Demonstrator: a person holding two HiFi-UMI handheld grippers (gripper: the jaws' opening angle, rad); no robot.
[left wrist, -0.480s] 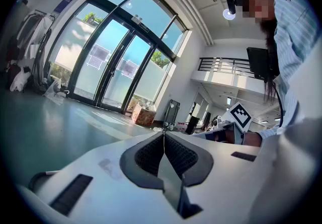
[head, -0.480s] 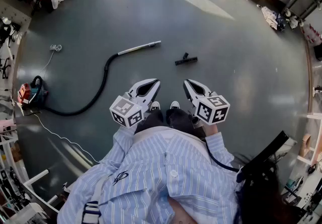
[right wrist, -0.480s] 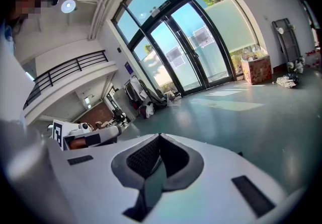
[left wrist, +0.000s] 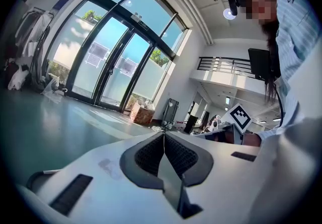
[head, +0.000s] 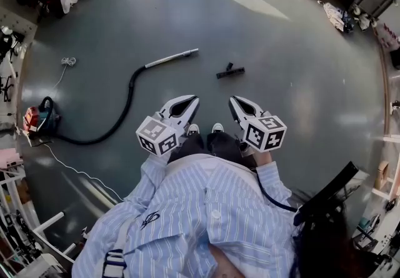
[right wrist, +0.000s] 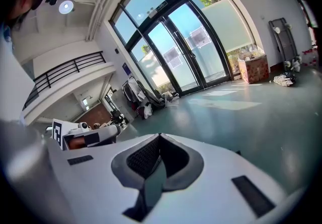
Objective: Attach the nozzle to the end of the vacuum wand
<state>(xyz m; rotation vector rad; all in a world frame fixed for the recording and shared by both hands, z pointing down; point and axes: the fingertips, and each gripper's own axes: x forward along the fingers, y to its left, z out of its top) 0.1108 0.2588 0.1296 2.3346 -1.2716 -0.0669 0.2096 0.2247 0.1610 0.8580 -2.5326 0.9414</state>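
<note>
Pre-grasp: the white left gripper and right gripper, both pressed together and empty, must open for the small black plastic nozzle at one o'clock and the silver metal wand at eleven.

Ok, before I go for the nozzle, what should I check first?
1. Left gripper ready to grasp: not ok, jaws shut, nothing held.
2. Right gripper ready to grasp: not ok, jaws shut, nothing held.
3. Nozzle free on the floor, apart from the vacuum wand: ok.
4. Wand's far end bare, nothing fitted: ok.
5. Hose joined to the wand: ok.
6. Which way the nozzle's socket faces: cannot tell.
</note>
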